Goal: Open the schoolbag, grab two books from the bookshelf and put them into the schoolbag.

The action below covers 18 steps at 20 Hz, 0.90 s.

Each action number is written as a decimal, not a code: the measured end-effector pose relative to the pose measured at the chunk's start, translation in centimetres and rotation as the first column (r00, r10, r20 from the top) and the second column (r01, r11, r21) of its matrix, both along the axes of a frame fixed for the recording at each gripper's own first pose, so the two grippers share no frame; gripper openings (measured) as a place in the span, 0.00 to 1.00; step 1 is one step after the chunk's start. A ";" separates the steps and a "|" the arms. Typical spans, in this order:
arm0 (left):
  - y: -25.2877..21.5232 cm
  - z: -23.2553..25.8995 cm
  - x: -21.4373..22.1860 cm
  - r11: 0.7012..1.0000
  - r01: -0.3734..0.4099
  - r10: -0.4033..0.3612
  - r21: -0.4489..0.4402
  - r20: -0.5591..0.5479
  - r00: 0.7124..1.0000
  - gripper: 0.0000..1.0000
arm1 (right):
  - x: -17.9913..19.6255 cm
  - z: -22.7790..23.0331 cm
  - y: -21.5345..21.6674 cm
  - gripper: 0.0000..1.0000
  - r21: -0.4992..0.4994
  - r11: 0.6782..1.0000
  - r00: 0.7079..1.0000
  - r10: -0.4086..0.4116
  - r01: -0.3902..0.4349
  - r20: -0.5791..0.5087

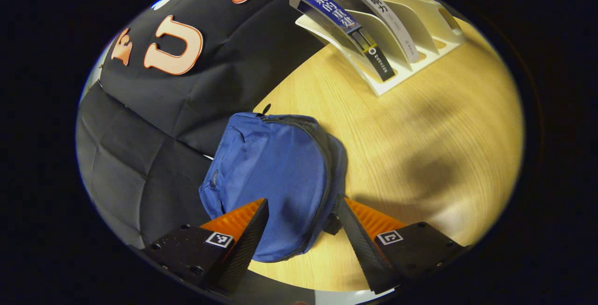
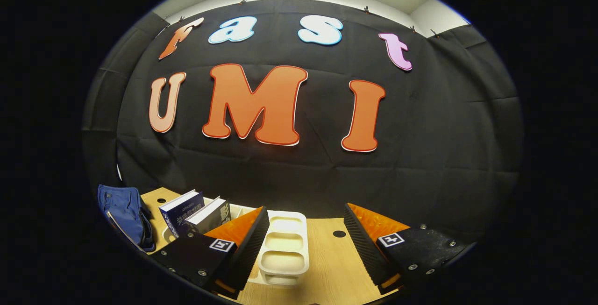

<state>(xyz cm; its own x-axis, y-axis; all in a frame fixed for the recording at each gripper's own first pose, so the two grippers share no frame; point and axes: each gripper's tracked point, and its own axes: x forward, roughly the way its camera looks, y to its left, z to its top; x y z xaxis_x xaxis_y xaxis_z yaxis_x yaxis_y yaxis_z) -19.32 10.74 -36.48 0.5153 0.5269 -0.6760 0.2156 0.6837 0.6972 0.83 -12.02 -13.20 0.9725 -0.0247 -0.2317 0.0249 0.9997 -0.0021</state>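
While the zipped blue schoolbag (image 1: 275, 174) lies at the desk's (image 1: 420, 146) back edge, both books (image 1: 345, 29) stand in the bookshelf (image 1: 420, 34), and left gripper (image 1: 302, 211) and right gripper (image 2: 306, 223) hang spread wide.

Schoolbag (image 1: 275, 169): woven cloth, matt, soft and lightly creased, with stitched seams. Worktop (image 1: 420, 146): pale wood-grain surface, smooth, with a mild sheen under the light. Bookshelf (image 1: 416, 29): moulded plastic, cream, smooth, semi-matt. Two books (image 1: 359, 29) in it: paper with glossy printed covers that catch reflections. Booth wall: matt cloth with fold lines. Left hand-held gripper (image 1: 302, 216): finger pads (image 1: 238, 218) ribbed, rubbery in look; bodies matt and hard, with small metal screws.
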 end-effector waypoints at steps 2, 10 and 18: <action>0.9 -0.2 -0.1 0.999 0.003 -0.003 0.047 -0.003 1.000 0.95 | -0.1 0.0 0.9 0.95 -0.010 1.000 1.000 0.019 -0.019 -0.001; 1.2 -0.6 0.0 0.999 -0.012 0.013 0.045 -0.001 1.000 0.56 | 0.1 0.4 2.9 0.95 -0.033 0.998 0.999 0.054 -0.054 0.006; 1.8 3.9 2.1 0.987 -0.104 0.110 -0.120 0.047 0.993 0.06 | -0.2 0.0 6.9 0.95 0.021 0.991 0.991 0.129 -0.129 -0.040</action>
<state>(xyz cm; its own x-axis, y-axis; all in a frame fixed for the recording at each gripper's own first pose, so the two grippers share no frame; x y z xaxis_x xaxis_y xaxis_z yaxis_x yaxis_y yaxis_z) -17.22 12.57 -32.60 0.4975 0.4993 -0.7093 0.1015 0.7786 0.6193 0.63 -5.14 -13.16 0.9569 0.1052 -0.2705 -0.1041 0.9944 0.0183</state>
